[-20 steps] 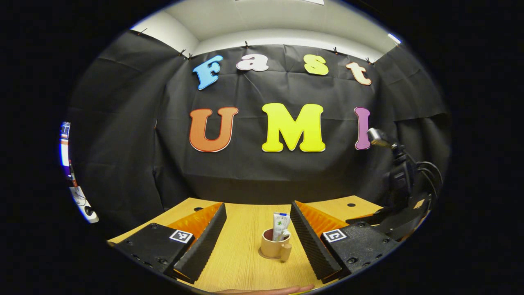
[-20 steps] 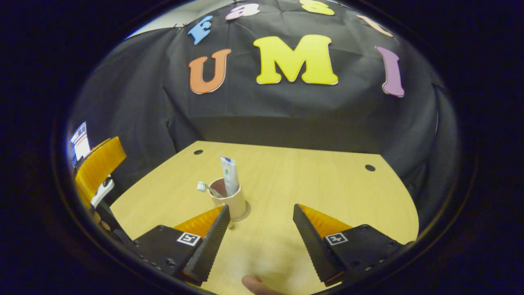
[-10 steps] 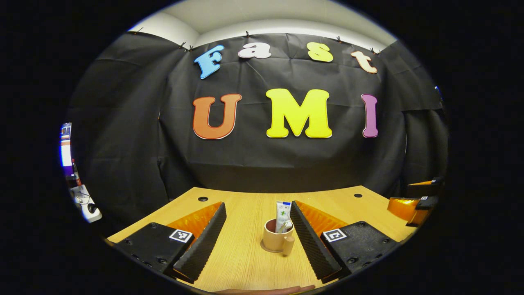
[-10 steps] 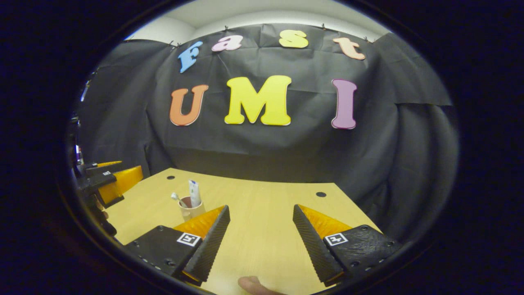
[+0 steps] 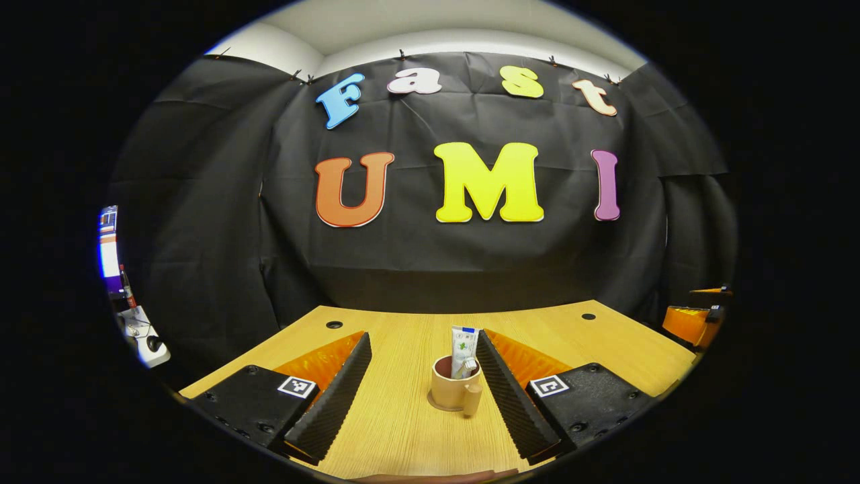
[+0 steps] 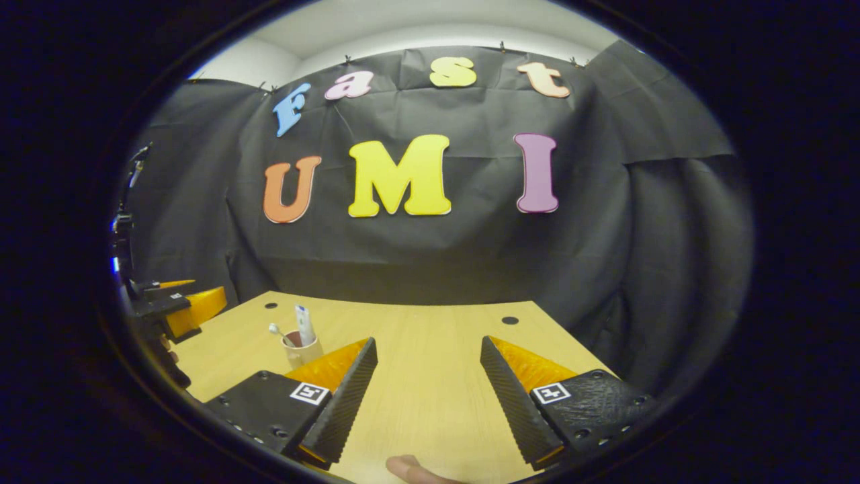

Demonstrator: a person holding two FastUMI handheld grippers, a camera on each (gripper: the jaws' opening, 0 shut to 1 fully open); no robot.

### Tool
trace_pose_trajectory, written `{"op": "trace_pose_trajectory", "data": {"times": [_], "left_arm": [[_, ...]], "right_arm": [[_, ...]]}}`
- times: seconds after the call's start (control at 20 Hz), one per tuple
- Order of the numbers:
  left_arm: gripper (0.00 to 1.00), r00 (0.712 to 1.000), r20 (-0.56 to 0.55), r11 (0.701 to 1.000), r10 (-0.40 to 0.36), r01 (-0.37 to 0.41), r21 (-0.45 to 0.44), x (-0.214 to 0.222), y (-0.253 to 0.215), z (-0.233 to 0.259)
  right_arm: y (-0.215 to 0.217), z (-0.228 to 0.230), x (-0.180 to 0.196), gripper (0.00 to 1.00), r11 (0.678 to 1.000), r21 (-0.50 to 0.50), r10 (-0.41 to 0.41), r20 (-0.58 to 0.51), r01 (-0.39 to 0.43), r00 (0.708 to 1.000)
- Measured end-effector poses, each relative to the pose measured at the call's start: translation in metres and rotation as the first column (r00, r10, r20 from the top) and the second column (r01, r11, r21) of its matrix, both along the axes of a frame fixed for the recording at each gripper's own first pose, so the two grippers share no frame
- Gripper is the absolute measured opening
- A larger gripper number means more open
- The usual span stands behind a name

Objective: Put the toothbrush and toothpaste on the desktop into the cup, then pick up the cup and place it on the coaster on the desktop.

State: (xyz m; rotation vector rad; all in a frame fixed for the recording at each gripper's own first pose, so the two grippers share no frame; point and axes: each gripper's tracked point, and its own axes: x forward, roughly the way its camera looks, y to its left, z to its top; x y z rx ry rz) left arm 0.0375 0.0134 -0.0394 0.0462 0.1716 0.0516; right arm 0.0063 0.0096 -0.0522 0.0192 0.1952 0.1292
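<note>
Standing on its coaster (image 5: 437,407) on the desk (image 5: 403,430), the cup (image 5: 451,390) holds the toothpaste (image 5: 463,348) and toothbrush (image 6: 275,330). Both hand-held grippers are spread wide and hold nothing: the left hand-held gripper (image 5: 424,396) frames the cup, the right hand-held gripper (image 6: 427,396) sits off to its side.

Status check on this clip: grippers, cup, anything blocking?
Left gripper open, empty. Right gripper open, empty. Cup upright on coaster, toothpaste and toothbrush inside. Nothing blocking on desktop.
</note>
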Motion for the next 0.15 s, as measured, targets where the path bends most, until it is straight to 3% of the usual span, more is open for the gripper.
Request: {"op": "trace_pose_trajectory", "data": {"times": [0.15], "left_arm": [[0.99,1.0,-0.007,1.0,0.003,-0.003,0.006,0.0007,0.0004,-0.0026]], "right_arm": [[-0.0061,-0.0002,0.0038,0.94,1.0,-0.019,-0.011,-0.002,0.011,1.0]]}}
